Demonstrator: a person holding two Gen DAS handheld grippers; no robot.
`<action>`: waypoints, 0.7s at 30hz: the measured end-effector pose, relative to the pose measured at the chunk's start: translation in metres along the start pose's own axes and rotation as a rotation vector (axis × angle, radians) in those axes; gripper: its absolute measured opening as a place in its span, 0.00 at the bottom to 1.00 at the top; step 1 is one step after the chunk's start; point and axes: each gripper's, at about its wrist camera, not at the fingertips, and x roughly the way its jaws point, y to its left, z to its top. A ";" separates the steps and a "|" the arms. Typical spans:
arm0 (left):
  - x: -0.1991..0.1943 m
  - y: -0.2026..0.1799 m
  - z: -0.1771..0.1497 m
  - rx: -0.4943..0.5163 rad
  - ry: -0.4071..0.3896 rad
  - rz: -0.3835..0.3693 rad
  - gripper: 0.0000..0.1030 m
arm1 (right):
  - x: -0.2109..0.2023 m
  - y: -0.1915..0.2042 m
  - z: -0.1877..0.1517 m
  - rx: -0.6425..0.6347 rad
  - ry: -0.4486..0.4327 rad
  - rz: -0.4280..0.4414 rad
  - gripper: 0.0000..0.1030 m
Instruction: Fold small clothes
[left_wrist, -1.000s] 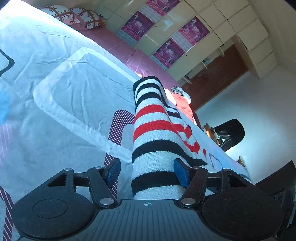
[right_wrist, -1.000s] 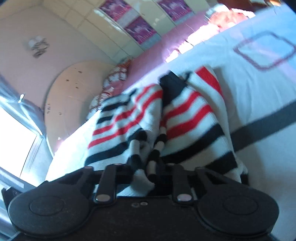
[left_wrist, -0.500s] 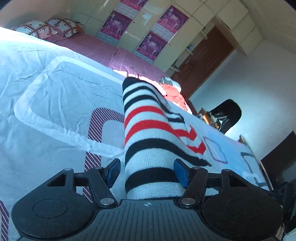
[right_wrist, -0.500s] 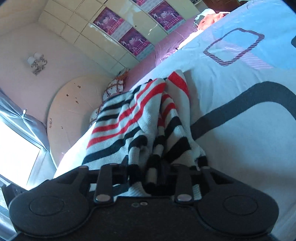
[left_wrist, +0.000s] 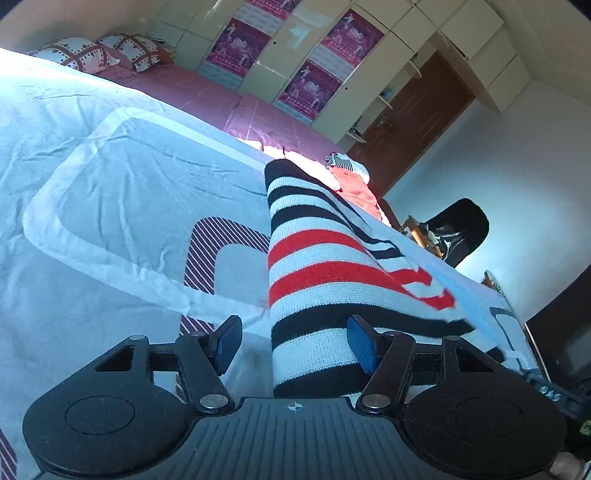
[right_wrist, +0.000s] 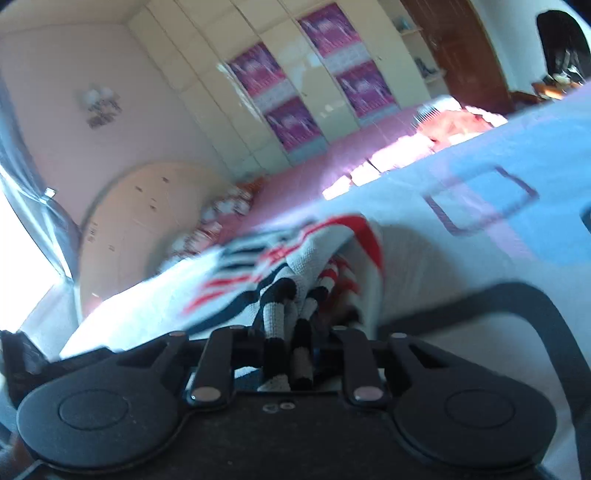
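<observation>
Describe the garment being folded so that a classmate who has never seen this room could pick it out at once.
Start at the big bed with the pale patterned bedsheet in front of the cream wardrobe. Near its middle lies a knitted striped garment, bunched in the right gripper, whose jaws are closing. Its bold black, white and red stripes set it apart from the orange clothes beyond.

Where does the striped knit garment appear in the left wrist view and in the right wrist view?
Left wrist view: the striped knit garment runs from bottom centre up to the middle, over the bedsheet.
Right wrist view: it lies bunched at centre, blurred, reaching down toward the bottom.
Shared landmark: the purple posters on the cream wardrobe doors.
</observation>
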 end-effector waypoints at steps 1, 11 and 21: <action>0.004 -0.002 -0.001 0.000 0.000 -0.005 0.61 | 0.013 -0.011 -0.004 0.036 0.049 -0.024 0.20; 0.005 -0.006 -0.001 0.037 -0.010 0.021 0.64 | 0.002 -0.008 -0.001 0.012 -0.006 0.025 0.21; 0.005 -0.010 0.028 0.063 -0.073 -0.025 0.64 | 0.013 -0.065 0.030 0.273 -0.085 0.110 0.42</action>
